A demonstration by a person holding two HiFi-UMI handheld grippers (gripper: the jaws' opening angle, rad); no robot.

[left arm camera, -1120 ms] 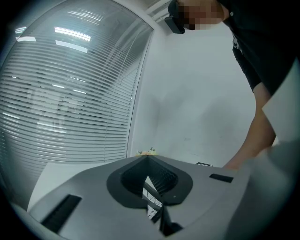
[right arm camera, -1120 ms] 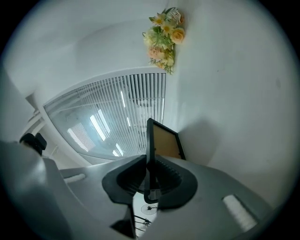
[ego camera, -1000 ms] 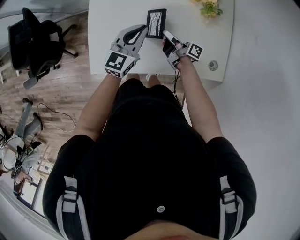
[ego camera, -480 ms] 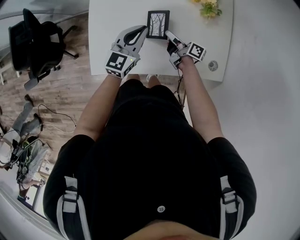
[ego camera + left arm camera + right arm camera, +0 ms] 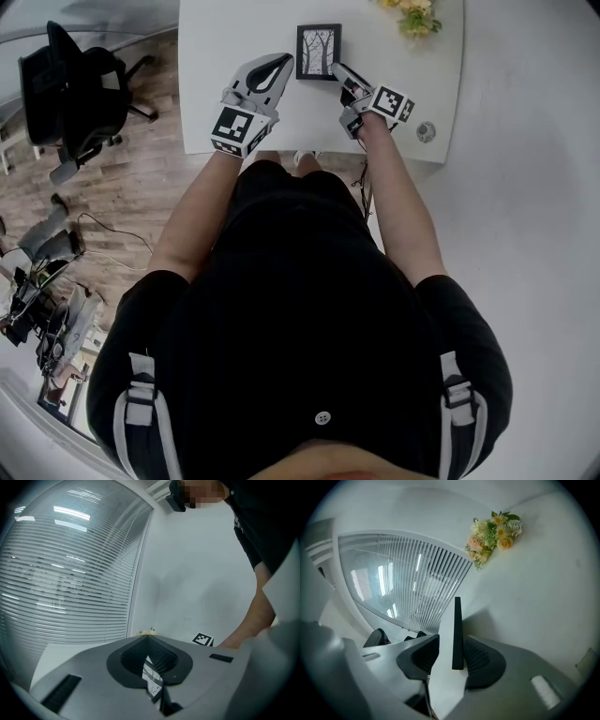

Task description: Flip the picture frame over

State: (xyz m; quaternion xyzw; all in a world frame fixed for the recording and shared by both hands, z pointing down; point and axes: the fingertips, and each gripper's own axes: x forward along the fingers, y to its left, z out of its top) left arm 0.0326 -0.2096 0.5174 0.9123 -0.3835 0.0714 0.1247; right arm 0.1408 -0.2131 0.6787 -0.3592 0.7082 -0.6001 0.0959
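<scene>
Right tongs (image 5: 339, 70), just opening around the face-up picture frame's (image 5: 319, 52) edge, apparently release it; clenched left tongs (image 5: 291, 59) probably steady it.

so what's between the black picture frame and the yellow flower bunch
Only bare white tabletop lies between the black picture frame and the yellow flower bunch; the head view shows it.

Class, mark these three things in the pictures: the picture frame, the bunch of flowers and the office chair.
picture frame (image 5: 319, 51), head view, middle of the tree print.
bunch of flowers (image 5: 494, 531), right gripper view, centre of the blooms.
office chair (image 5: 61, 89), head view, middle of its black upholstery.
</scene>
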